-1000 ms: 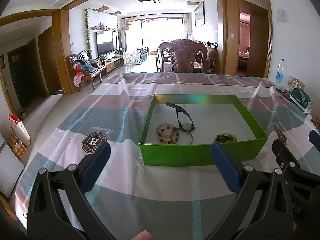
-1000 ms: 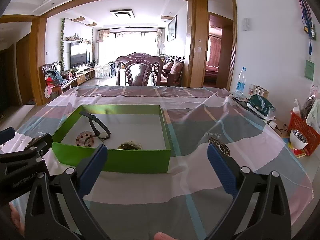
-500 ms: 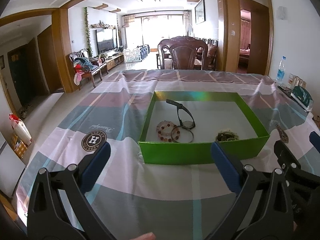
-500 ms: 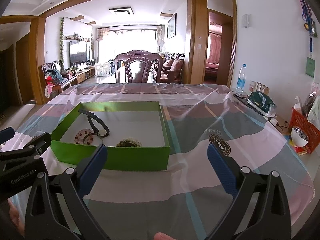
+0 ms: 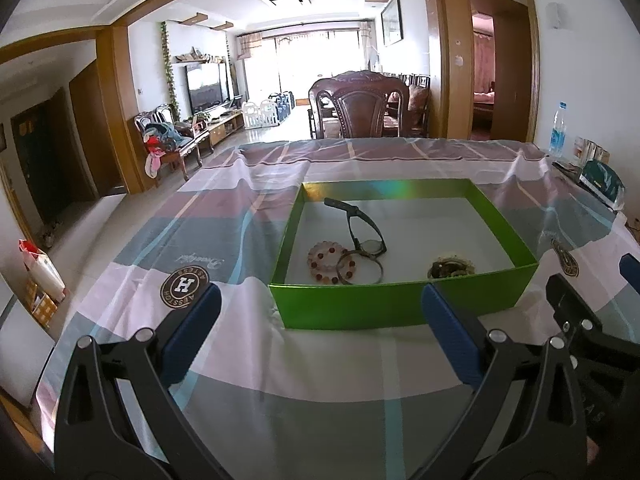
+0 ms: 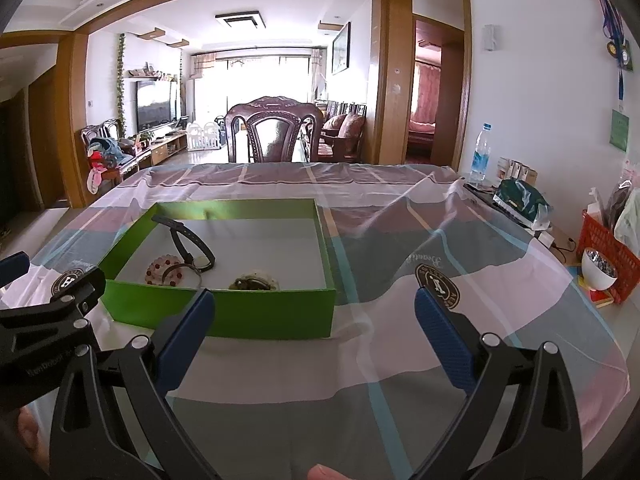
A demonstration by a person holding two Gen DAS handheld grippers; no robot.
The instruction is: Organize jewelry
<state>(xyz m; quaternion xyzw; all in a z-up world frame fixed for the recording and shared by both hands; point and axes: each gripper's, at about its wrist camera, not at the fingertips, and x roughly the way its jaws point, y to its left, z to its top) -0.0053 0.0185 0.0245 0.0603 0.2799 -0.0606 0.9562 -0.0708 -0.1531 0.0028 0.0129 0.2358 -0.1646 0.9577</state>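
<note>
Both tools agape, empty, short of green box [image 5: 400, 308] of jewelry.

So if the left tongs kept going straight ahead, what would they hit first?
Probably the near wall of the green box, which lies straight ahead between the open left tongs; depth is hard to judge, and they might pass above it.

round "h" crest [image 5: 185, 289] on tablecloth [image 5: 320, 364]

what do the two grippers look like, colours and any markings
Both match: the left gripper and right gripper have black, triangular cut-out frames with silver rivets, each tipped by two blue ribbed pads. In the right wrist view the left gripper's side carries small pale lettering, too blurred to read. Bare fingertips show at the bottom edge; no sleeves or cables visible.
</note>
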